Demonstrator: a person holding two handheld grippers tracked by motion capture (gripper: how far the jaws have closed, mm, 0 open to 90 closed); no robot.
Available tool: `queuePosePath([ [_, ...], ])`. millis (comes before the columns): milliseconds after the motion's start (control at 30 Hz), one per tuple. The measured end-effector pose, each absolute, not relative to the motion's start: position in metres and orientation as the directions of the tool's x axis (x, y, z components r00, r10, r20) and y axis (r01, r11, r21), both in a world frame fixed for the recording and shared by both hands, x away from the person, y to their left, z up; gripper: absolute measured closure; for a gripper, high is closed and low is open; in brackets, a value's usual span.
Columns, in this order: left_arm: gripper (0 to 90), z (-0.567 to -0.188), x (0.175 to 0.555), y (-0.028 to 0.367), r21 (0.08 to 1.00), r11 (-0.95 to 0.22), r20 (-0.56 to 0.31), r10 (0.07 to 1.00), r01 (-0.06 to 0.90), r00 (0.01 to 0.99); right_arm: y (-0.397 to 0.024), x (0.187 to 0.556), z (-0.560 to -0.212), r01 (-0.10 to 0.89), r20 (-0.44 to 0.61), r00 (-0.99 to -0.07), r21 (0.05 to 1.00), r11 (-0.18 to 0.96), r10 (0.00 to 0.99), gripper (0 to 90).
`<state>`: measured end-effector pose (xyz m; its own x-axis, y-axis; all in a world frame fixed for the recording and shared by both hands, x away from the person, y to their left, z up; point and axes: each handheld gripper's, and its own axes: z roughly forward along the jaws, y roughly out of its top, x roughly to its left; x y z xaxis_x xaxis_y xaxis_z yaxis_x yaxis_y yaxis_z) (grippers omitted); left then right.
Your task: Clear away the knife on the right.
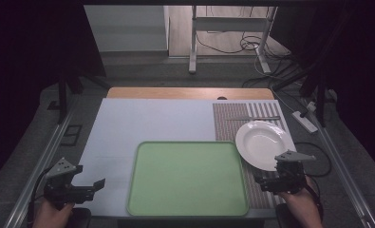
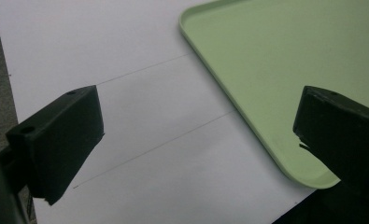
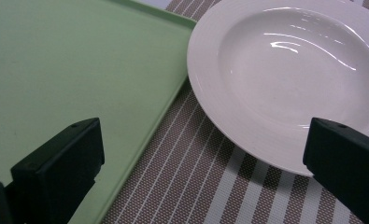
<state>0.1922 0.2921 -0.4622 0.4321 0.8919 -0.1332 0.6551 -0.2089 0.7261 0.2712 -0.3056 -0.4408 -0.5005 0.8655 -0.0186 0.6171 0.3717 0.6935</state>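
Note:
A light green tray (image 1: 187,178) lies empty at the front middle of the table, also in the left gripper view (image 2: 266,60) and the right gripper view (image 3: 70,60). A white deep plate (image 1: 265,144) rests on a brown striped placemat (image 1: 232,118), just right of the tray; it is empty in the right gripper view (image 3: 289,70). My left gripper (image 1: 98,183) hovers open over the white sheet left of the tray (image 2: 196,135). My right gripper (image 1: 260,179) is open with nothing in it, low over the placemat (image 3: 203,154) between tray edge and plate rim.
A white sheet (image 1: 142,123) covers most of the wooden table (image 1: 190,92). A thin grey strip (image 1: 252,118) lies across the placemat's far end. Beyond the table are a desk frame (image 1: 193,42), cables and a power strip (image 1: 304,121) on the floor.

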Motion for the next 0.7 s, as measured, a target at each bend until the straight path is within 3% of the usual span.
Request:
queuePosePath([
  [700, 2.7, -0.463, 0.1938, 0.2895, 0.712, -0.234, -0.123, 0.887, 0.662, 0.445, -0.3066, 0.2777, -0.4356, 0.566, -0.04, -0.511, 0.737, 0.371, 0.859, 0.0],
])
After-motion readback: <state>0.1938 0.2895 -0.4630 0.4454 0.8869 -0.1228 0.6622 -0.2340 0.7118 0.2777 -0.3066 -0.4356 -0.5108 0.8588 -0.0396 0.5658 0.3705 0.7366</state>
